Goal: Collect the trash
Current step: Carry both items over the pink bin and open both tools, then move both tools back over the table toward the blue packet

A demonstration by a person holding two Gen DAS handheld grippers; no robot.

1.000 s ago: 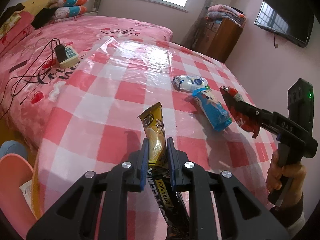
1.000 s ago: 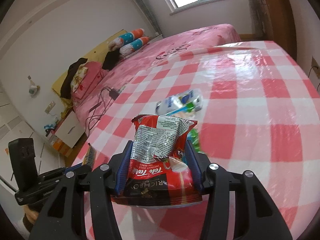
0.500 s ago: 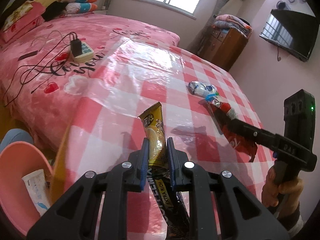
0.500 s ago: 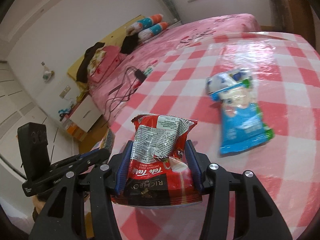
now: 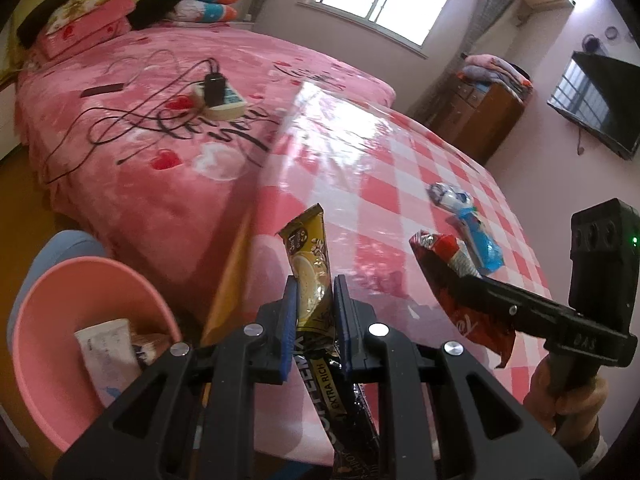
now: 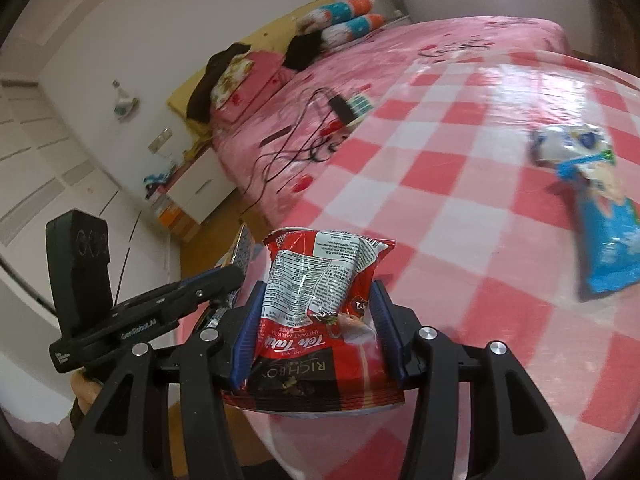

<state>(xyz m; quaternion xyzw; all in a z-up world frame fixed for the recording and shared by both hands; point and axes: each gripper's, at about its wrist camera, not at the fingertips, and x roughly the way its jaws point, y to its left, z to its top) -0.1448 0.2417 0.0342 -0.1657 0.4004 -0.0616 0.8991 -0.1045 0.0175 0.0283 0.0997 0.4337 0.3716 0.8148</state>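
Above the counter (image 5: 384,168) edge, a gold sachet (image 5: 310,268) is clamped in the left hand-held gripper (image 5: 314,312) near a pink bin (image 5: 80,280) — a red packet (image 6: 316,300) is pinched in the right hand-held gripper (image 6: 316,328). Two blue wrappers (image 6: 600,216) are left lying on the counter.

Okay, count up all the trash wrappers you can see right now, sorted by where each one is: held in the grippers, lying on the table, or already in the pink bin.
Held in grippers: 2, the gold coffee sachet and the red packet
On the table: 2, the blue wrapper and the white wrapper
In the pink bin: at least 2, a white wrapper and a brown one
Total: 6
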